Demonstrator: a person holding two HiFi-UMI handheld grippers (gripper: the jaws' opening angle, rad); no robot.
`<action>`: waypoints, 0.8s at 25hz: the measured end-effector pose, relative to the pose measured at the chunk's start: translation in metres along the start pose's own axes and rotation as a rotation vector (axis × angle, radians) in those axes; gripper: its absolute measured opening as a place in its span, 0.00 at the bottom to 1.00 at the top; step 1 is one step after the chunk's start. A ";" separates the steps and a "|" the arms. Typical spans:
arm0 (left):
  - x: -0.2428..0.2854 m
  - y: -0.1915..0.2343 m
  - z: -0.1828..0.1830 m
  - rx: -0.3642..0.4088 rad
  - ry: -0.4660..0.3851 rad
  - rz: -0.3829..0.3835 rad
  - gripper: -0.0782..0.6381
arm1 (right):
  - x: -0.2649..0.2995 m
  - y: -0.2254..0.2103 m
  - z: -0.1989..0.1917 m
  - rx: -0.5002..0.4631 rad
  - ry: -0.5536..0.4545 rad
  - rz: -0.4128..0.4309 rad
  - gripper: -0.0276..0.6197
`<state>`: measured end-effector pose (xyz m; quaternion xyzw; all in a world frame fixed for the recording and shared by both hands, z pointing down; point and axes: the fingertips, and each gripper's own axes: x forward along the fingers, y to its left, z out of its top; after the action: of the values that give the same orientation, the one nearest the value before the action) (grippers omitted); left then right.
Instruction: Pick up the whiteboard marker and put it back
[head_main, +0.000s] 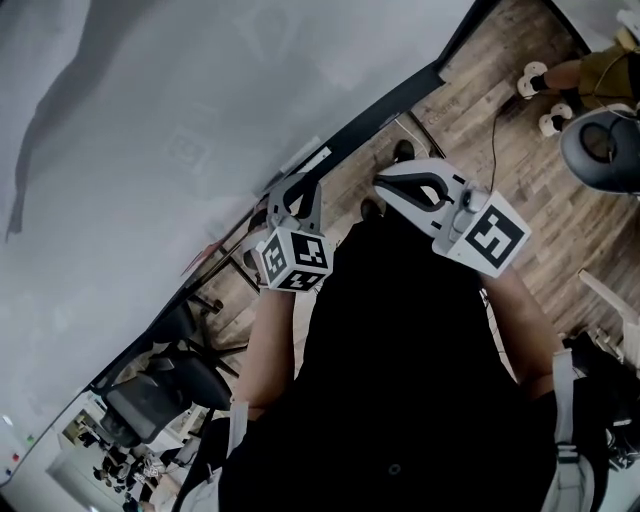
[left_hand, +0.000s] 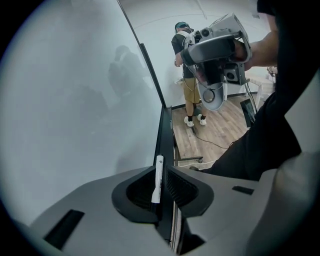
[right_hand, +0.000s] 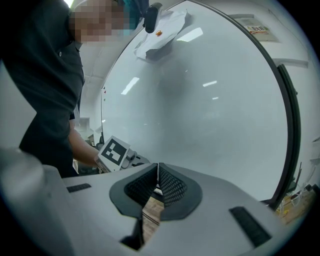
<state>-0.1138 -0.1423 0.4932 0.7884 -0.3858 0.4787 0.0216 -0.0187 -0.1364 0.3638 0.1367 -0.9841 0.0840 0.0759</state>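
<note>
Standing close to a large whiteboard (left_hand: 75, 110), a person in a dark top holds a two-fingered gripper in each hand.

The left gripper (head_main: 292, 195) points down toward the dark ledge (left_hand: 164, 135) that runs along the board's lower edge. Its fingers (left_hand: 142, 190) stand partly apart, and the whiteboard marker (left_hand: 158, 175) sits in the gap between them. The marker is white with a dark end nearest the camera. Its pale end reaches a little past the fingertips and lines up along the ledge. A thin gap shows on each side of the marker, so the ribbed pads do not seem to press on it. Whether it rests fully on the ledge cannot be told.

The right gripper (right_hand: 158, 165) is held off to the right of the left fingers, higher up and near level. Its fingers are closed, the tips meeting in a thin line with nothing between them. A strip of wood floor (left_hand: 220, 130) shows through the opening below the tips. Beyond the right fingers lies the bright, bare face of the board. To their left, the left gripper's marker cube (right_hand: 114, 152) is in view.

Far beyond the left fingers, past the end of the ledge, a second person (left_hand: 190, 75) in shorts and pale shoes stands on the wood floor. High above the right fingers, a crumpled white sheet (right_hand: 162, 30) hangs at the top edge of the board.
</note>
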 end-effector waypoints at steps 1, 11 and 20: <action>0.003 0.000 -0.002 -0.001 0.009 -0.001 0.23 | 0.000 -0.001 -0.001 0.001 0.002 0.002 0.08; 0.030 -0.001 -0.014 0.027 0.090 0.040 0.26 | -0.004 -0.005 -0.010 0.014 0.012 0.003 0.08; 0.043 0.000 -0.022 0.032 0.157 0.072 0.27 | -0.010 -0.002 -0.019 0.010 0.047 0.018 0.08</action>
<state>-0.1193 -0.1584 0.5381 0.7344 -0.4033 0.5455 0.0221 -0.0062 -0.1320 0.3808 0.1262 -0.9828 0.0927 0.0977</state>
